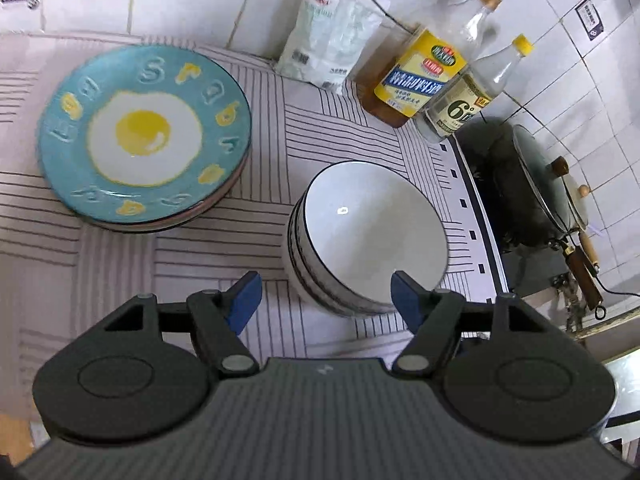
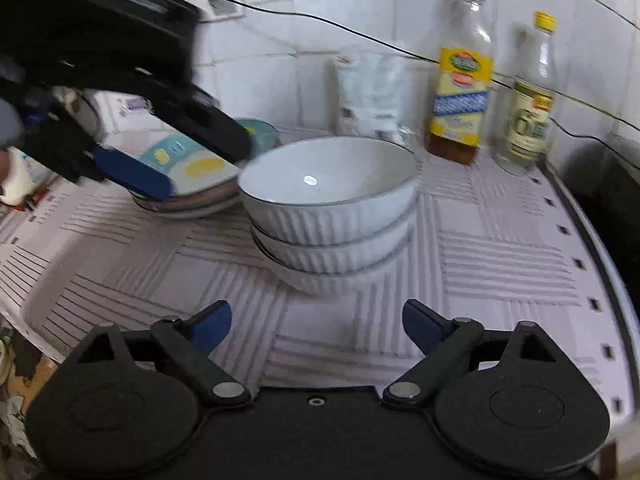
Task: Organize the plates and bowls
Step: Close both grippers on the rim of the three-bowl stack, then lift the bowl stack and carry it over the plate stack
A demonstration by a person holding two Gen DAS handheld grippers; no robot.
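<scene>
On the counter (image 1: 120, 272), under a cloth of pale squares filled with dark stripes, the stack of plates (image 1: 144, 136) lies flat with faces upward. Its top plate is blue, painted with a fried egg in the middle and raised letters around the rim; the letters are too distorted to read. Just to the right, apart from the plates, stands the stack of bowls (image 2: 328, 216): three white ribbed bowls nested upright, mouths up, each with a thin dark rim line.

Against the tiled wall, the yellow-labelled bottle (image 1: 420, 76) carries a blue band of Chinese characters, illegible here. The smaller bottle (image 1: 464, 104) beside it shows a large "6°". A white plastic bag (image 1: 324, 40) with a barcode leans behind.

The left gripper (image 1: 326, 296) hovers near the bowls' near rim, its jaws apart and empty. The right gripper (image 2: 316, 324) hangs in front of the bowl stack, jaws spread wide, holding nothing.
</scene>
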